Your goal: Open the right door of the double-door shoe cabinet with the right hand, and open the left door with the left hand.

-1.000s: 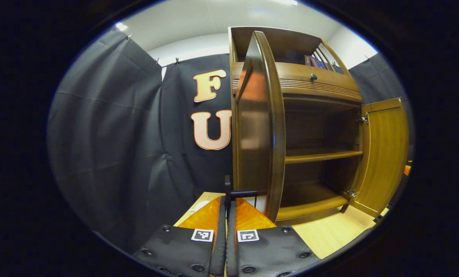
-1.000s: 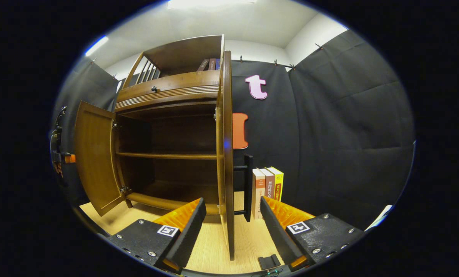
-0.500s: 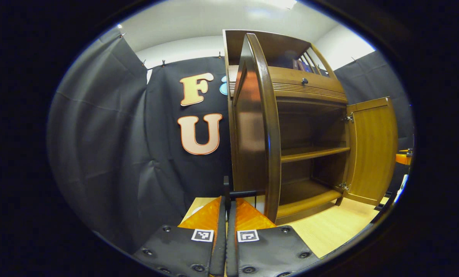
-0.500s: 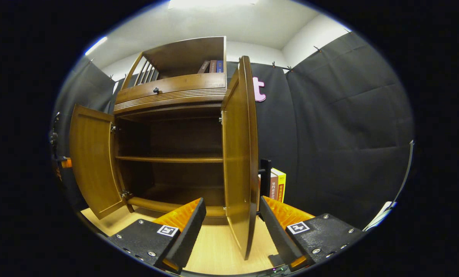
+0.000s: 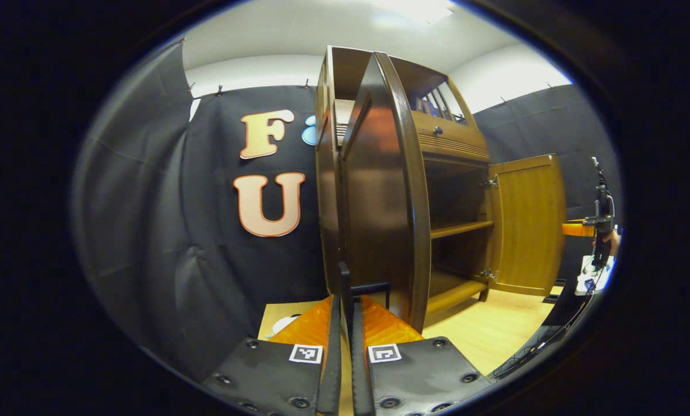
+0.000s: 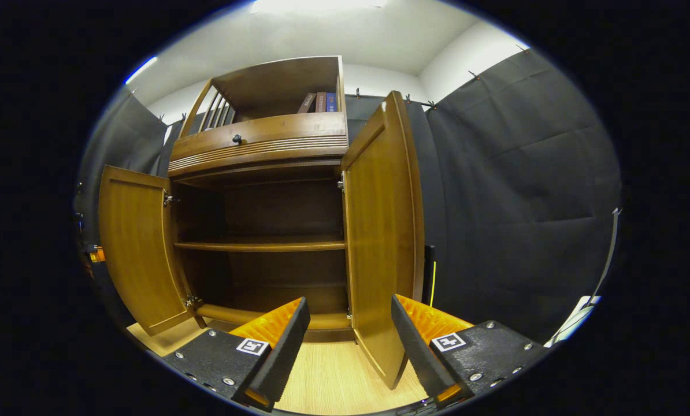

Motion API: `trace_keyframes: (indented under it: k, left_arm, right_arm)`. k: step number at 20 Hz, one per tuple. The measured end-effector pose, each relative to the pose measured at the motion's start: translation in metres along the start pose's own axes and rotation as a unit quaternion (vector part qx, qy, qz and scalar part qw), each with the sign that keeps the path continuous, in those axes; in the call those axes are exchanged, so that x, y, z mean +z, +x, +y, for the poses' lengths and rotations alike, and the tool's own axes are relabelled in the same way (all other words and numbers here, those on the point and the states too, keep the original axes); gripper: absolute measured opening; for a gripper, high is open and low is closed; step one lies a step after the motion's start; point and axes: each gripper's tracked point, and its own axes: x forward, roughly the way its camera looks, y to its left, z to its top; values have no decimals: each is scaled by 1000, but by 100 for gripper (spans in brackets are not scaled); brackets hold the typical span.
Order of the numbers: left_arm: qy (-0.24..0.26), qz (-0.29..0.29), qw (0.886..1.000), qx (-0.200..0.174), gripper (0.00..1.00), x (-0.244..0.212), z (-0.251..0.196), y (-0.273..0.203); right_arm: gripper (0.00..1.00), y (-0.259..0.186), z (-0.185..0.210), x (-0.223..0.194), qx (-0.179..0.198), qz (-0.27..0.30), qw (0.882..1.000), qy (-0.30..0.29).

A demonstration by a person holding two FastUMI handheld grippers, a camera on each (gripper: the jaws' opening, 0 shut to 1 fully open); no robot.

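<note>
- Left tongs (image 5: 346, 306) are pinching the black handle (image 5: 345, 283) of the left door (image 5: 379, 190), which is standing edge-on.
- Right tongs (image 6: 349, 315) are gaping wide, straddling the right door (image 6: 379, 231), gripping nothing.
- Pulling should be following the hinge arc, grip firm.

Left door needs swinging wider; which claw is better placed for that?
Left. The left claw is shut on the left door handle; the right claw hangs open by the right door.
</note>
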Motion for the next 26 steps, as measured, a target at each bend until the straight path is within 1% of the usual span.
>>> trace_keyframes:
  k: [2, 3, 5, 7, 8, 10, 12, 13, 14, 16, 17, 20, 21, 22, 24, 25, 26]
  left_arm:
    - [11, -2, 1000, -13, 15, 0, -2, 2]
    - [17, -3, 1000, -13, 17, 1, -3, 0]
    - [29, 0, 1000, -11, 16, -5, -4, -7]
    - [34, 11, 999, -3, 16, -14, -5, -20]
    - [34, 18, 999, 6, 16, -18, -6, -28]
    - [29, 31, 998, 35, 16, -25, -7, -47]
    - [11, 55, 996, 63, 14, -36, -17, -68]
    - [11, 51, 995, 80, 13, -29, -24, -74]
    - [12, 43, 995, 94, 13, -18, -36, -79]
    - [5, 18, 994, 110, 15, 8, -71, -78]
    - [-7, 4, 993, 114, 16, 19, -91, -73]
    - [-37, -18, 993, 113, 16, 39, -151, -41]
    - [-31, -30, 992, 118, 14, 47, -167, -31]
    - [-27, -44, 991, 123, 15, 56, -183, -21]
    - [-47, -53, 989, 127, 15, 58, -211, -4]
    - [-55, -52, 987, 141, 14, 52, -221, -3]
    - [-61, -53, 984, 156, 12, 50, -228, -2]
  right_arm:
    - [87, -1, 11, -3, 3, 3, 1000, -11]
    - [87, -1, 16, -4, 6, 4, 1000, -19]
    - [87, -1, 28, -5, 20, 3, 999, -27]
    - [87, 4, 40, -7, 40, 9, 999, -15]
    - [87, 6, 43, -8, 50, 11, 999, -13]
    - [87, 10, 42, -10, 66, 9, 998, -17]
    - [87, 13, 36, -12, 80, 17, 997, -10]
    - [87, 13, 33, -12, 88, 21, 996, -3]
    - [87, 12, 31, -10, 94, 19, 995, 2]
    - [87, 11, 18, -5, 99, 11, 995, -8]
    - [88, 6, 12, -7, 109, 5, 994, -13]
    - [88, 5, 1, -7, 124, 1, 992, -14]
    - [91, 4, -3, -6, 126, -3, 992, -13]
    - [88, 2, -6, -6, 129, -5, 992, -10]
    - [88, -4, -14, -6, 132, -10, 991, -11]
    - [88, -6, -20, -5, 129, -12, 991, -12]
    - [88, -7, -26, -6, 126, -12, 992, -12]
